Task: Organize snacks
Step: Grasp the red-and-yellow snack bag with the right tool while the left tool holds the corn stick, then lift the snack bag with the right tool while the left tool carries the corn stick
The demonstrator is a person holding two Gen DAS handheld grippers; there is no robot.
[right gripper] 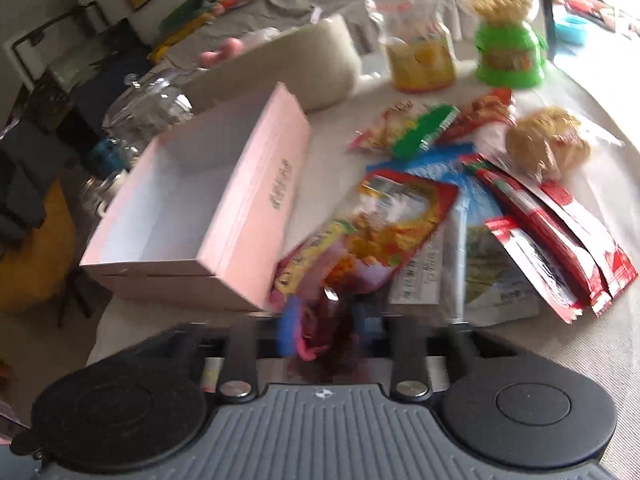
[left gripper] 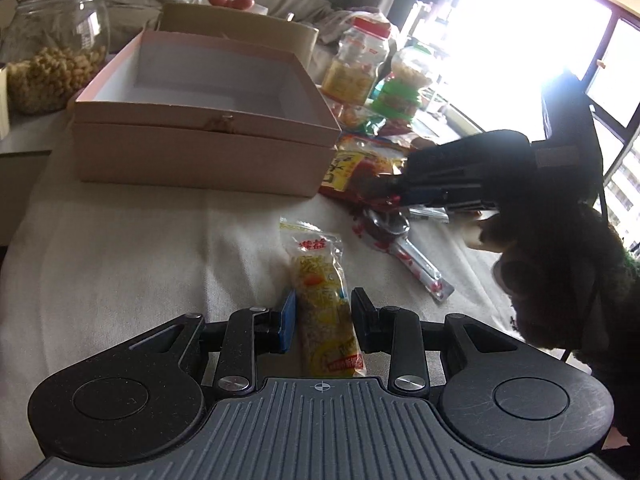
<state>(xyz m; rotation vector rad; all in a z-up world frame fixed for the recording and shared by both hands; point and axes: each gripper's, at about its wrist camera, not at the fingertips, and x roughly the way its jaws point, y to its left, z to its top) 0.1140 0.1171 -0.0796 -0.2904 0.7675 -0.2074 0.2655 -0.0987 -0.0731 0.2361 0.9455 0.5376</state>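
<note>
Barely begun: pink box (left gripper: pixel 208 136) far on the table, open, with nothing visible inside. Left gripper (left gripper: pixel 322 322) clenched on a yellow snack packet (left gripper: pixel 326 304) at near centre; right gripper (right gripper: pixel 325 330) clamped on a red-and-yellow snack bag (right gripper: pixel 372 232) just right of the box. Loose packets (right gripper: pixel 552 240) and 2 jars (right gripper: pixel 420 40) lying unsorted at right

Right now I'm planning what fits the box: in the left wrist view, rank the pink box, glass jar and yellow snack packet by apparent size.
1. pink box
2. glass jar
3. yellow snack packet, though it lies nearest the camera, so its rank against the jar is unsure.
</note>
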